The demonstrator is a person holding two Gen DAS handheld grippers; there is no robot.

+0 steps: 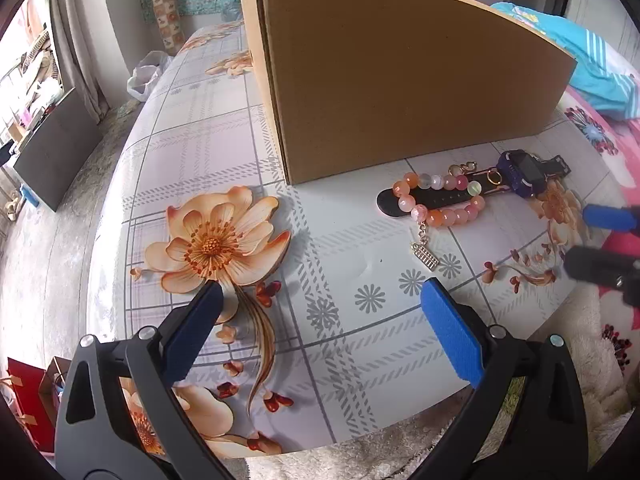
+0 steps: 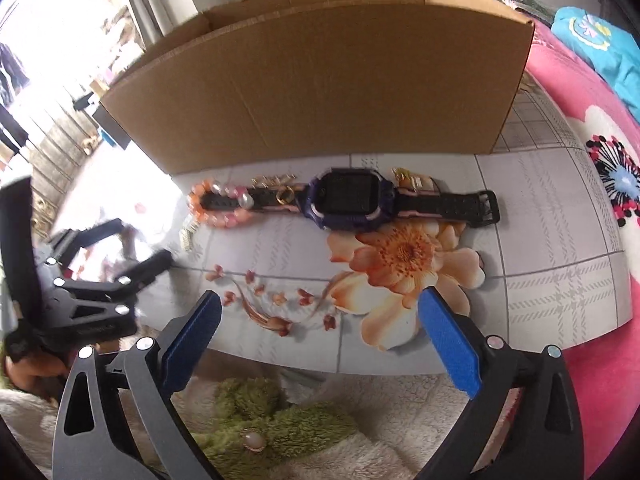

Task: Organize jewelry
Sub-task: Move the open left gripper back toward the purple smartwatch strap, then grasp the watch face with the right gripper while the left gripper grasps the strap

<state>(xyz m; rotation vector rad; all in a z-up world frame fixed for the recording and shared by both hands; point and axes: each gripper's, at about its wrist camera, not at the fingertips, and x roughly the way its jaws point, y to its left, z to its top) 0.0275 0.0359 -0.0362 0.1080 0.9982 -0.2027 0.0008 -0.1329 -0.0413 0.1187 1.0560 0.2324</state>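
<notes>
Two tools appear, each with two blue-padded fingers: the left tool and the right tool, both spread wide with nothing between their pads. Both hover above the near edge of the counter, which is covered by a floral, plaid-printed cloth. One smartwatch, purple-cased with a black strap, lies flat in front of one open cardboard box; no brand or writing is legible on its dark screen or on the box. One bead bracelet of orange, pink and pale beads lies over the strap's left end, and one small gold charm trails from it on a short chain toward the near edge. One gold ring rests on the strap beside the watch case. Further gold pieces behind the strap, on both sides of the case, are too small and tangled to count or name. The box interior is hidden from both views. The right wrist view is blurred at its left, where the left tool appears smeared.
</notes>
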